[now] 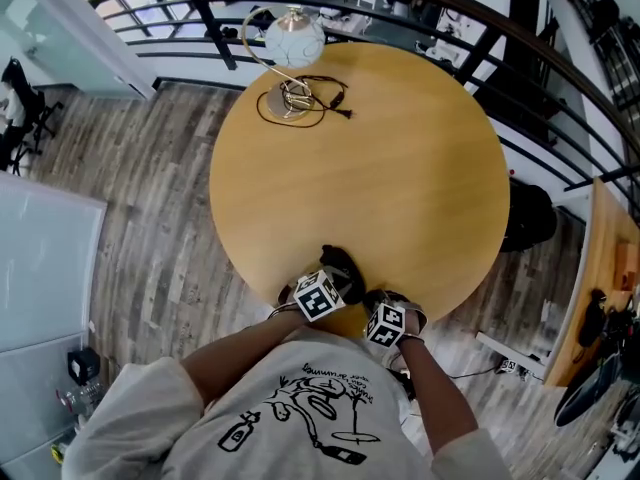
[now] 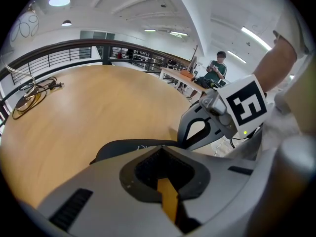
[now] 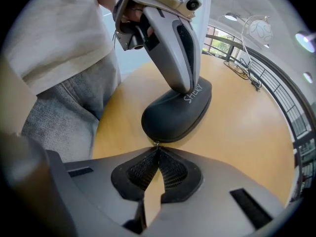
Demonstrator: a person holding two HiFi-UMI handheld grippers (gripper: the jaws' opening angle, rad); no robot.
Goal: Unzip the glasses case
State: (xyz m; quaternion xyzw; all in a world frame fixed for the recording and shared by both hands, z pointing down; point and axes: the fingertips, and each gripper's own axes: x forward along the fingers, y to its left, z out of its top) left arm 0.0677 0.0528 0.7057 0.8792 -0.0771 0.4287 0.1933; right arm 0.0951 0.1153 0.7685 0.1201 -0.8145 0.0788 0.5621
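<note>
A black zipped glasses case (image 1: 341, 260) lies at the near edge of the round wooden table (image 1: 380, 168). In the right gripper view the case (image 3: 173, 116) sits just past my right gripper (image 3: 157, 146), whose jaws are shut on the small metal zipper pull (image 3: 157, 143) at the case's near end. My left gripper (image 3: 181, 87) comes down from above with its jaws together, its tips resting on top of the case by the white lettering. In the left gripper view the shut left gripper (image 2: 160, 151) hides most of the case (image 2: 123, 147), and the right gripper (image 2: 193, 131) stands at the case's right end.
A lamp with a white globe (image 1: 295, 38) and a coiled dark cable (image 1: 325, 96) stand at the table's far side. A black railing (image 1: 560, 78) curves round behind the table. The table's rim (image 1: 455, 293) is right by both grippers. A person (image 2: 216, 69) sits far off.
</note>
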